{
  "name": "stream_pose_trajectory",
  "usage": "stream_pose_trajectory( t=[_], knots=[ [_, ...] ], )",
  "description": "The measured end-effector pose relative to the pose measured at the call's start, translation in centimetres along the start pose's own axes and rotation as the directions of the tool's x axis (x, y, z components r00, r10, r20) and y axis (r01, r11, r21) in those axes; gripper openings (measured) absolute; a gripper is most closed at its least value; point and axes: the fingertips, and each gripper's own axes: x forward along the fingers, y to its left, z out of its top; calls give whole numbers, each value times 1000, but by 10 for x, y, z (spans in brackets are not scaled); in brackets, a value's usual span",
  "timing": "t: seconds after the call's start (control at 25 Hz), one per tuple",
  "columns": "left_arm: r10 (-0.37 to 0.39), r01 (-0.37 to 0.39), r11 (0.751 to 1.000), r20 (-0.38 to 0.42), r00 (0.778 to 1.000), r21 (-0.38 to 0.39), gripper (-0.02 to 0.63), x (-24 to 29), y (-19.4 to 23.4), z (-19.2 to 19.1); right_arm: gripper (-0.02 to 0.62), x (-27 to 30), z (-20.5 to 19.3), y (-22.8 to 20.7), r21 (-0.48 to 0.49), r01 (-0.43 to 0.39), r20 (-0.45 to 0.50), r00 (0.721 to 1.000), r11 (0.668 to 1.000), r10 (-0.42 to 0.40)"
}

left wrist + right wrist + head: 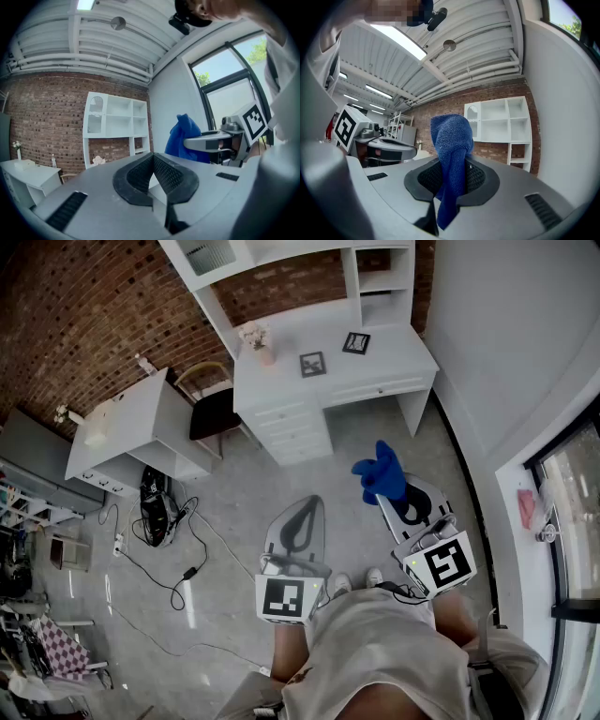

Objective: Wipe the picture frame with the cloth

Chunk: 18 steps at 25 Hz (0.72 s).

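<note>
Right gripper view, my right claw (452,180) clamped on blue cloth (451,138), my left claw (153,168) closed, empty, picture frame (312,364) well away on counter (384,357)

— Your left tool (305,512) and right tool (396,498) match: smooth grey shells with black ribbed pads (164,176).

— Each has a white cube with a black square marker, the left cube (284,597) at six o'clock, the right cube (448,562) at four. A black cable (401,593) curls beside the right one. You wear a pale top (375,652) and white shoes (339,584).
</note>
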Motion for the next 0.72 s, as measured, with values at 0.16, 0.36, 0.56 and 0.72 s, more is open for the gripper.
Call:
stream_pose_trajectory(
  t=[0.16,0.36,0.56,0.72],
  knots=[
    [5,-5,1000,-3,1000,11,0,10,-12,-1,70,-3,-5,-13,37,-11,4,1000,999,11],
    [37,-37,999,-11,999,6,0,19,-19,-9,87,-7,-14,-26,68,-29,13,1000,997,28],
    [61,-62,998,-16,998,-7,0,27,-18,-5,87,-2,-15,-31,66,-48,9,999,997,47],
    [67,-67,998,-3,998,-6,0,37,-12,-4,87,9,-15,-36,63,-61,9,998,996,60]
  ],
)
